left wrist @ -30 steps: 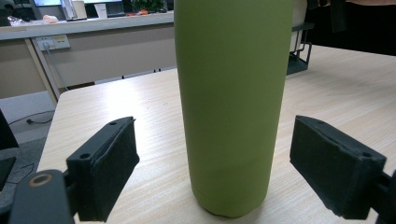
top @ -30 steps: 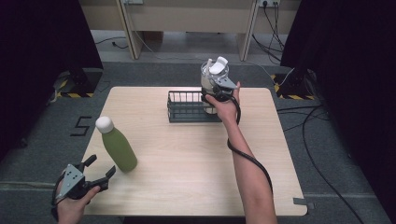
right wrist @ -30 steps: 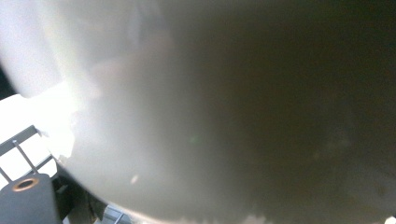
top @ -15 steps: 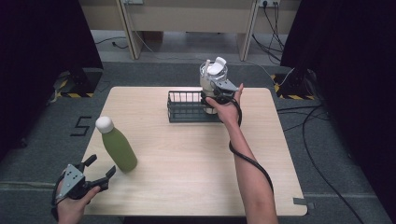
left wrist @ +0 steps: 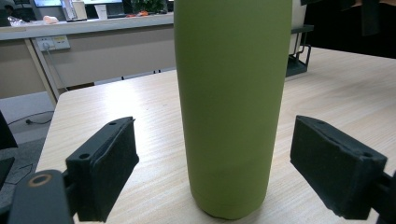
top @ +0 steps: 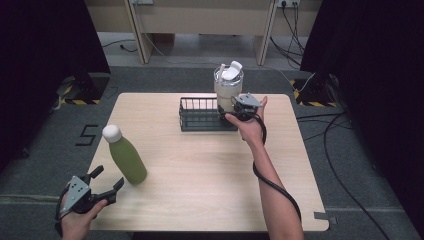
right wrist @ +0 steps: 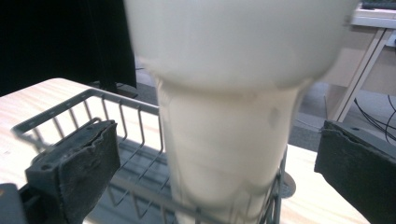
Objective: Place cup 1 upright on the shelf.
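A white tumbler [top: 228, 89] with a lid and straw stands in the right end of a black wire basket [top: 199, 116] at the far middle of the table. My right gripper [top: 232, 106] is right at its near side. In the right gripper view the tumbler [right wrist: 233, 140] is blurred between the wide-apart jaws of my right gripper [right wrist: 215, 168], and the pads [right wrist: 79, 163] do not touch it. A green bottle [top: 127, 158] with a white cap stands near left. My left gripper [top: 109, 178] is open just in front of it. The bottle [left wrist: 231, 107] fills the gap of my left gripper [left wrist: 219, 172] untouched.
The wooden table [top: 210, 175] has bare surface across its middle and right. Its front-left edge is beside my left hand. A black cable [top: 272, 185] trails along the right forearm. Desk legs and floor cables lie beyond the far edge.
My right hand and gripper have drawn back slightly toward the person, away from the tumbler. The left gripper and the green bottle have stayed put.
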A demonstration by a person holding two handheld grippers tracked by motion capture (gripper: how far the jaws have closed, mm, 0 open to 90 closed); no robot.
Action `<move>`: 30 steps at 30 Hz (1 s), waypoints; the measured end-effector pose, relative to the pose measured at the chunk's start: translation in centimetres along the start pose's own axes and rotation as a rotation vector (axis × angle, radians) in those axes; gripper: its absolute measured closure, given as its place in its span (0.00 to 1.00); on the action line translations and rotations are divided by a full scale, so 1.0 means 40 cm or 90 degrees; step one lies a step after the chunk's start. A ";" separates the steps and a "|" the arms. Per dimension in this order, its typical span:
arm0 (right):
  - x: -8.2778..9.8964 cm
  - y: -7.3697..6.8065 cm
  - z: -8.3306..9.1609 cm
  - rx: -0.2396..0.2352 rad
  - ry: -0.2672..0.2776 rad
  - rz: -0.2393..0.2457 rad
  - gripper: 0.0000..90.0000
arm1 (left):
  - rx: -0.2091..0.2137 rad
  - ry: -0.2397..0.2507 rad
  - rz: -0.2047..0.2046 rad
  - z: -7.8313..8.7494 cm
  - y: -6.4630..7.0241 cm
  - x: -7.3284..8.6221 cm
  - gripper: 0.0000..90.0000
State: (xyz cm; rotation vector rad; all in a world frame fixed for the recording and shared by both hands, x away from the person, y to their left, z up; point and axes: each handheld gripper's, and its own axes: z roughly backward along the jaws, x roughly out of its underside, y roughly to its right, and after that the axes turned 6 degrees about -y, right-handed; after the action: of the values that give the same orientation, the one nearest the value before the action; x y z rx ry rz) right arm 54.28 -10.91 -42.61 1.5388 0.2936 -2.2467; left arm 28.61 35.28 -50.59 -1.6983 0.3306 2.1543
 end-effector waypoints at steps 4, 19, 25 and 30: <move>0.012 -0.001 0.037 -0.004 0.008 0.002 0.01 | -0.004 -0.001 0.000 0.000 0.000 0.000 0.16; 0.102 0.033 0.185 0.006 0.009 -0.021 0.06 | -0.005 -0.002 -0.002 0.000 0.004 -0.002 0.15; 0.174 0.055 0.263 0.026 0.005 -0.032 0.06 | -0.005 -0.003 -0.003 0.000 0.005 -0.003 0.15; 0.229 0.071 0.309 0.046 0.000 -0.047 0.06 | -0.008 -0.002 -0.004 0.001 0.005 -0.006 0.15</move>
State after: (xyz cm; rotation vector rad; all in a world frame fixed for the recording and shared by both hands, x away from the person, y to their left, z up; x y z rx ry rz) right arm 42.21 -20.15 -46.36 1.5894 0.2772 -2.3367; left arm 28.55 35.08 -50.35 -1.7000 0.3116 2.1582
